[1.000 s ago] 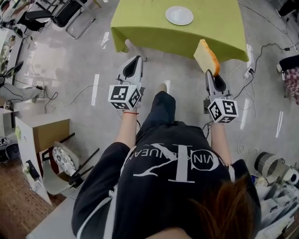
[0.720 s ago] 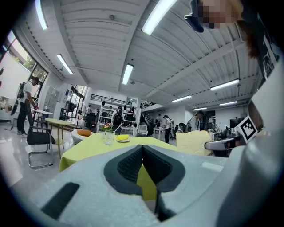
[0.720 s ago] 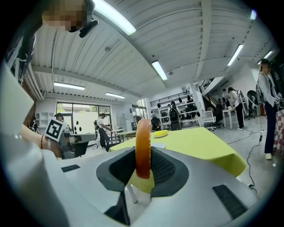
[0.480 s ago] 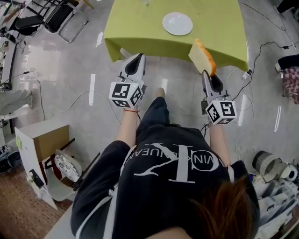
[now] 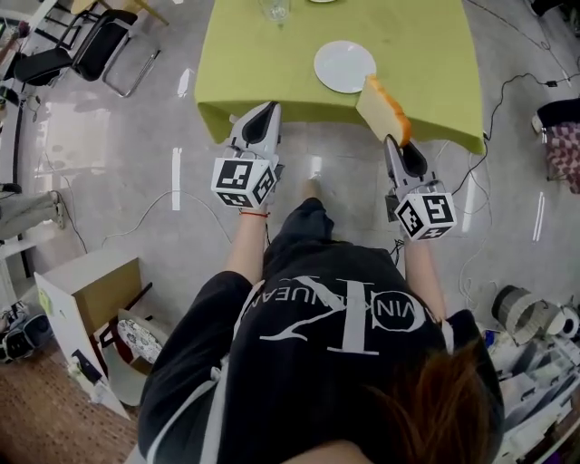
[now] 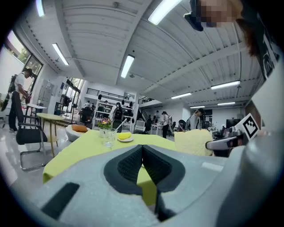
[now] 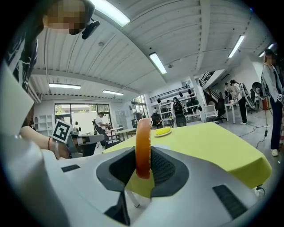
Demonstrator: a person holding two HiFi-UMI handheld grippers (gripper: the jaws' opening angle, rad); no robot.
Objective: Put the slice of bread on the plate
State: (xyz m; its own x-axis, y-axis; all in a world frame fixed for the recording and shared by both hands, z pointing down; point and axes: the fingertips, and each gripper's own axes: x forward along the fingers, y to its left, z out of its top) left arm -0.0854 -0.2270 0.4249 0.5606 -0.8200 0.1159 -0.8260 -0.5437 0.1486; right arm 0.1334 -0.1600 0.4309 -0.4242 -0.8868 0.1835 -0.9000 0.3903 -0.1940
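Note:
My right gripper (image 5: 391, 138) is shut on the slice of bread (image 5: 381, 110), which stands on edge above the jaws with its orange crust to the right. In the right gripper view the bread's crust (image 7: 143, 148) rises between the pads, edge on. The white plate (image 5: 344, 66) lies on the green-clothed table (image 5: 245, 63), just left of and beyond the bread. My left gripper (image 5: 263, 111) hangs at the table's near edge with its jaws shut and nothing in them; its pads (image 6: 142, 163) meet in the left gripper view, where the bread (image 6: 192, 142) shows to the right.
A drinking glass (image 5: 276, 9) stands at the table's far side, and in the left gripper view a glass (image 6: 108, 137) and a small plate with something yellow (image 6: 125, 137) sit there. Chairs (image 5: 100, 45) stand to the left. Cables (image 5: 494, 100) trail over the floor on the right.
Both grippers have come closer to the table. The bread was short of the table's near edge and is now over it, next to the plate.

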